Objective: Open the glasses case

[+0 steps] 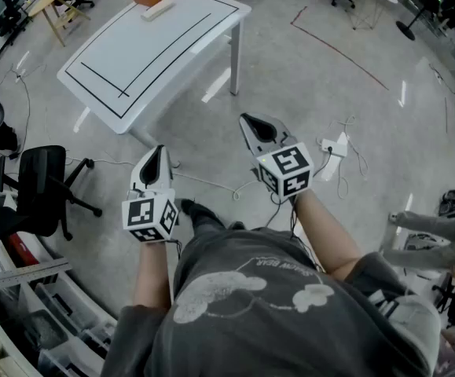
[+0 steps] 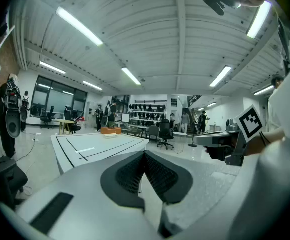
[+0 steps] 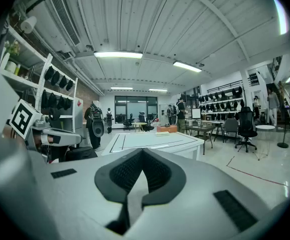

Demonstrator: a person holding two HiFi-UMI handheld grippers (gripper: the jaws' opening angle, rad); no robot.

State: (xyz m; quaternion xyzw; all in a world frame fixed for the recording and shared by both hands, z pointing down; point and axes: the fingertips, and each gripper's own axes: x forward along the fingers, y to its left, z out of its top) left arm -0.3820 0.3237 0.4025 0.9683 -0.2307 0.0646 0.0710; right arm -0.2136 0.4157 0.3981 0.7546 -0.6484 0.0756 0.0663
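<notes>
White table (image 1: 156,53) stands on grey workshop floor (image 1: 313,77).

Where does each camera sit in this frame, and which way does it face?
Head view: on the person's head, looking steeply down at the floor; shows their shirt, arms, left gripper and right gripper, with the table ahead.
Left gripper view: on the left gripper, facing roughly level along its shut fingers toward the table; the right gripper shows at right.
Right gripper view: on the right gripper, facing along its shut fingers toward the table; the left gripper shows at left.
Shared: all three see the table.
</notes>
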